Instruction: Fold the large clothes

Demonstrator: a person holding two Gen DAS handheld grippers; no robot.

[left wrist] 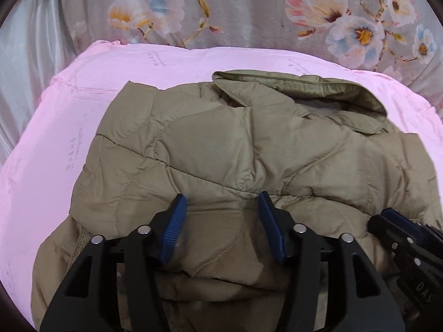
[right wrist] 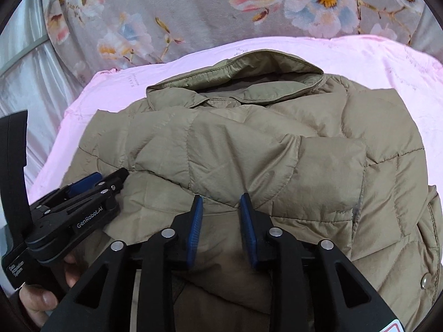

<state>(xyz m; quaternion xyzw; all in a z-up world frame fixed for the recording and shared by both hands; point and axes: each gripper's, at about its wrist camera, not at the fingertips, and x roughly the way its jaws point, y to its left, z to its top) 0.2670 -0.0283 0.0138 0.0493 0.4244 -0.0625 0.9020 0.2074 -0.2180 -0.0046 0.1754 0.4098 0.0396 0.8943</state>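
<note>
A khaki quilted puffer jacket [left wrist: 227, 149] lies partly folded on a pink sheet [left wrist: 49, 144], collar at the far side. It also shows in the right wrist view [right wrist: 249, 152]. My left gripper [left wrist: 221, 202] is open, its blue pads low over the jacket's near part, with nothing between them. My right gripper [right wrist: 221, 202] is open too, pads apart over the jacket's near fold. The right gripper shows at the right edge of the left wrist view [left wrist: 398, 221]. The left gripper shows at the left of the right wrist view [right wrist: 91, 182].
The pink sheet [right wrist: 360, 61] covers the surface around the jacket. A grey floral blanket [left wrist: 249, 8] lies beyond it. Shiny silver fabric [left wrist: 25, 63] hangs at the far left. A hand [right wrist: 38, 301] holds the left gripper's handle.
</note>
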